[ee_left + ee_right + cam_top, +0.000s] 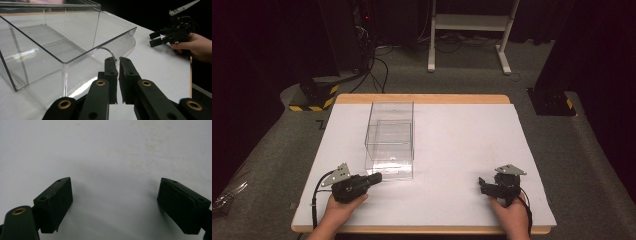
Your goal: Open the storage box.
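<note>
Left gripper [117, 62]: jaws nearly together, only a thin slit between them, nothing pinched. Tips sit just beside the near right corner of the clear acrylic box [62, 42], close to its curved near wall; can't tell whether they touch it. In the high view the left gripper [374, 178] lies low on the white tabletop [452, 145], pointed at the box's near end.

Right gripper [115, 202]: jaws wide apart, holding nothing, bare tabletop between them. In the high view it rests at the near right [484, 185], well apart from the box, with the person's hand [512, 212] behind it.

The box [389, 140] stands left of centre on the table, long axis running away from the person; what looks like an inner clear tray sits inside it, empty.

Step, as a judgement: approach to the box's near end, no grasp yet. The next move likely calls for spreading the left jaws to straddle the thin wall or rim, then closing squarely. Clear plastic is slick, so a skewed pinch could slip. The right gripper could come over to steady the far side.
</note>
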`<state>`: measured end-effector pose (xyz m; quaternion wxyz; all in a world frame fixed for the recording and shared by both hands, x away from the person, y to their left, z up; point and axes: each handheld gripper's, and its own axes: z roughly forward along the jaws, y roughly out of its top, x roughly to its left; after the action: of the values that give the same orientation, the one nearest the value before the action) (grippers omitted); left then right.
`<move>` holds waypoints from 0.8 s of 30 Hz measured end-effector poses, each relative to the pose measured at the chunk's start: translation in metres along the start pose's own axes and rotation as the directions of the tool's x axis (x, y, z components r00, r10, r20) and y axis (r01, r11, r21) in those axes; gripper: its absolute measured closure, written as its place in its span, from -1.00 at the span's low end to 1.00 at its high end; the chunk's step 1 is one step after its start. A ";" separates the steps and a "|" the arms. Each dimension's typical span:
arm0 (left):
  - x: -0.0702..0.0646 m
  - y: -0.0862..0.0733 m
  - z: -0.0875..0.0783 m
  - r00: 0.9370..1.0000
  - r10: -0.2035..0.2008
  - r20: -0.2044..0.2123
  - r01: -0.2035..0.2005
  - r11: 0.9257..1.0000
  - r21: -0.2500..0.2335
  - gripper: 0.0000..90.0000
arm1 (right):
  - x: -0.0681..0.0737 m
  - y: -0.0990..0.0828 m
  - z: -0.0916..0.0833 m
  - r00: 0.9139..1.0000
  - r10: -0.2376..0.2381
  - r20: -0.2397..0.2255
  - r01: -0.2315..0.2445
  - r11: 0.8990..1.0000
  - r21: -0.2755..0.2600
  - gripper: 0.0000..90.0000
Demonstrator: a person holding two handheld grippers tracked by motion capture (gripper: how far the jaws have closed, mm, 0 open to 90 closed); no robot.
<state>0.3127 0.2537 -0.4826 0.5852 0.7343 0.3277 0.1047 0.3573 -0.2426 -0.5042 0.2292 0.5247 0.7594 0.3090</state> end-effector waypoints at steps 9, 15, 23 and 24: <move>-0.006 -0.004 -0.005 1.000 -0.002 0.016 0.001 1.000 0.010 0.89 | 0.000 0.000 0.000 1.000 0.000 0.000 0.000 1.000 0.000 -0.71; -0.012 -0.008 -0.010 1.000 0.003 0.030 -0.004 1.000 0.021 0.89 | 0.000 0.000 0.000 1.000 -0.001 0.001 0.001 1.000 0.000 -0.71; -0.017 -0.011 -0.017 0.999 0.003 0.047 -0.004 1.000 0.025 0.89 | 0.000 0.000 0.000 1.000 -0.003 0.002 0.003 1.000 0.000 -0.71; -0.018 -0.012 -0.017 0.999 0.004 0.048 -0.005 1.000 0.025 0.89 | 0.000 0.000 0.000 1.000 -0.002 0.002 0.002 1.000 0.000 -0.71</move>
<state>0.2857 0.2577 -0.4843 0.5835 0.7446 0.3132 0.0842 0.3570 -0.2425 -0.5041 0.2302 0.5241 0.7599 0.3081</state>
